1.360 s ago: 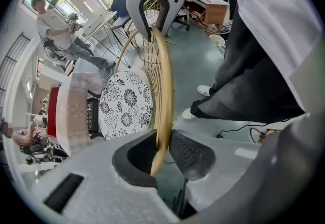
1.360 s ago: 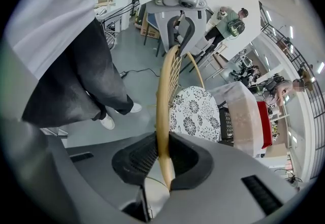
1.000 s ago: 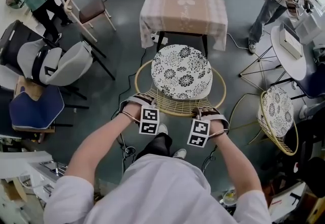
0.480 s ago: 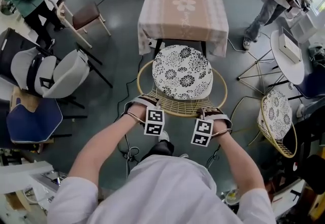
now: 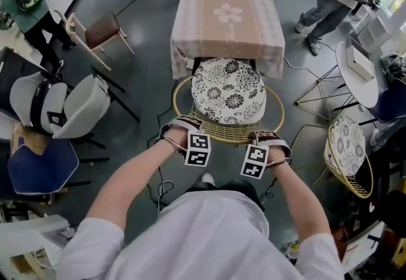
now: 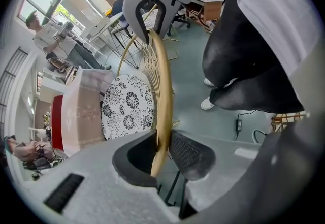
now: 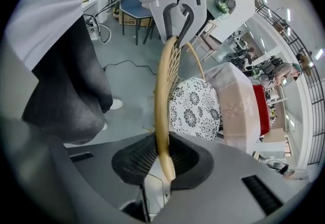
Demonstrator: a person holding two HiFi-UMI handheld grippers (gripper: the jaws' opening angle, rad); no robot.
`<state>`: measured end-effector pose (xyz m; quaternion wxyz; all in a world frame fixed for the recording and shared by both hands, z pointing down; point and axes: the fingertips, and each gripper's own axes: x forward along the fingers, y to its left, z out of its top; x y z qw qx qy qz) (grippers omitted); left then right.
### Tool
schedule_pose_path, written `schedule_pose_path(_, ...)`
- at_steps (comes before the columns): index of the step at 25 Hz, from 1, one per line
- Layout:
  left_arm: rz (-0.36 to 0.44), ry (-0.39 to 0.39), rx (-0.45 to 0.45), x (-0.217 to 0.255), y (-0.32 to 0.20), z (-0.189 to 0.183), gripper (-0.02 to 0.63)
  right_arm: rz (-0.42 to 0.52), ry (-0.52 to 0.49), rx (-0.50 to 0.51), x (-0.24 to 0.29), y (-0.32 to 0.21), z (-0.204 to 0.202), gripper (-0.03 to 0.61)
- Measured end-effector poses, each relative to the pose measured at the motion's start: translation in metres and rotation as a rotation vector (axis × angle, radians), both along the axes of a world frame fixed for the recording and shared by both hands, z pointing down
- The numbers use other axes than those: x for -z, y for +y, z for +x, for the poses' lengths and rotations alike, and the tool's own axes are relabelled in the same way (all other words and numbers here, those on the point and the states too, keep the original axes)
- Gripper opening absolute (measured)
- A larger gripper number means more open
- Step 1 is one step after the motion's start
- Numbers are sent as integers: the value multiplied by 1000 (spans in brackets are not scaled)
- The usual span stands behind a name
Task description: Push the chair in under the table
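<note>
While the chair stands square to the table, with the front of its cushion at the near edge of the cloth and most of the seat out in the open, the push-in step is judged to be in hand and not finished. The chair's back faces the person, and its rim curves across between the two hands. The left gripper is clamped on the rim left of centre; in the left gripper view the rim runs between the pads of the left gripper, at a narrow opening. The right gripper is clamped on the rim right of centre; in the right gripper view both pads of the right gripper press on the rim. Both grippers point steeply down, and the person stands just behind the chair. The next move calls for an even forward push from both hands, along the line to the table, so that the chair does not swing to one side. The front legs and the table legs are hidden by the seat and the cloth; check for contact there. A second chair stands well apart at the right, and a grey chair at the left; neither lies in the path.
</note>
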<state>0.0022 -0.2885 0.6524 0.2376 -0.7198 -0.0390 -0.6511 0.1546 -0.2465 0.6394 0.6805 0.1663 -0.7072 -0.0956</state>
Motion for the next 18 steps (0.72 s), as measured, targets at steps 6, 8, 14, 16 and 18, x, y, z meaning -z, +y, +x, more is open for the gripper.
schedule_pose_path(6, 16, 8, 5, 0, -25, 5, 77, 3, 3, -15, 0, -24, 4, 51)
schedule_pose_path(8, 9, 3, 0, -1, -30, 5, 77, 0, -3, -8, 0, -29, 4, 51)
schedule_pose_path(14, 39, -11, 17, -1, -60, 8, 77, 14, -25, 5, -1, -58, 7, 51)
schedule_pose_path(16, 47, -18, 30, -2, -72, 8, 77, 12, -34, 14, -1, -68, 6, 49)
schedule_pose_path(18, 53, -24, 41, -2, -84, 8, 77, 10, -44, 21, -1, -79, 6, 49)
